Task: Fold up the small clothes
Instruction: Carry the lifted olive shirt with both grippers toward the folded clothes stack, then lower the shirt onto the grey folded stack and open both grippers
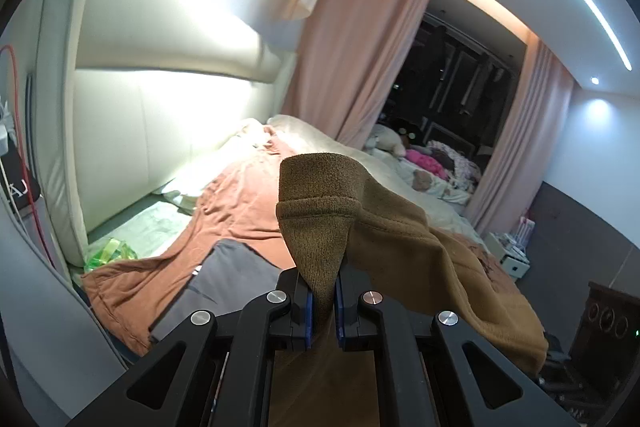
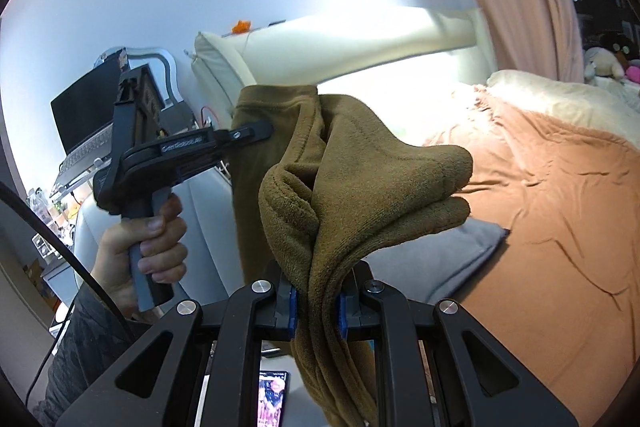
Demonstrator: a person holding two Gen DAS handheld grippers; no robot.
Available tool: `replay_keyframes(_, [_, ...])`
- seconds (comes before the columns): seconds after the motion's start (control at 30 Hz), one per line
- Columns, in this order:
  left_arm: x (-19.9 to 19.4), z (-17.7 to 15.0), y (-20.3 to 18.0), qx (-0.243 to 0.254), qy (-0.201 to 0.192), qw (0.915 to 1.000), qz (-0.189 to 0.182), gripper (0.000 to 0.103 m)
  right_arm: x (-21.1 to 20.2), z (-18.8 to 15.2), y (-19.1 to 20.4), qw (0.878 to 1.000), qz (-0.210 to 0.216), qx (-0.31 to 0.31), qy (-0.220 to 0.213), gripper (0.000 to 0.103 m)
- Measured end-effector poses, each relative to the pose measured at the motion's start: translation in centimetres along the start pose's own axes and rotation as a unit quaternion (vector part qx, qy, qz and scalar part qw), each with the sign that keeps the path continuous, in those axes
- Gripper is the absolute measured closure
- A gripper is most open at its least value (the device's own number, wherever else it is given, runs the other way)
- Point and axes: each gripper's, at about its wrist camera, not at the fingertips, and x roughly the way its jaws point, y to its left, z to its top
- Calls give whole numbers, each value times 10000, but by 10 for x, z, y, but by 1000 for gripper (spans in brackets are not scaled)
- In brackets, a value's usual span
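A small olive-brown fleece garment [image 1: 400,227] hangs in the air above the bed, stretched between both grippers. My left gripper [image 1: 323,301] is shut on a ribbed hem corner of it, blue pads pressing the cloth. In the right wrist view my right gripper [image 2: 318,307] is shut on a bunched, several-layer fold of the same garment [image 2: 360,179]. The left gripper [image 2: 256,133], held by a hand [image 2: 148,247], shows there at the left, clamping the garment's far edge. A grey folded garment [image 1: 224,275] lies on the bed below.
An orange-brown sheet [image 2: 560,207] covers the bed, with a cream headboard [image 1: 160,67] along the wall. Pink curtains [image 1: 360,47] frame a dark window. Stuffed toys and clothes [image 1: 432,159] lie at the far end. A laptop [image 2: 84,115] stands on a desk; a phone [image 2: 274,397] lies below.
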Motion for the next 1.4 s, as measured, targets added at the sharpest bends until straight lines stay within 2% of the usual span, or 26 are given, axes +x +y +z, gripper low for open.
replay_keyframes(0.2, [20,11,37,-192,-162,9994,240,95,46,15,-34,9988,361,-152,298,93])
replay_keyframes(0.33, [35,21,55,-268,-104,9987,431,95,70,24,-57,9971,564,-216,469,93])
replay_keyframes(0.43, [54,25,64,-254,38,9978,610,95,88,35,-86,9949,805,-131,590,93])
replay_keyframes(0.57, [89,26,81,-312,206,9953,898,95,115,46,-142,9931,893,24,759,93])
replay_keyframes(0.9, [192,27,116,-556,735,9906,1012,95,150,70,-290,9929,657,401,901,92])
replay_keyframes(1.27, [292,18,131,-363,1365,9850,994,95,148,60,-416,9888,453,973,1041,92])
replay_keyframes(1.4, [327,11,133,-274,1590,9822,962,95,160,59,-457,9865,389,1155,1090,92])
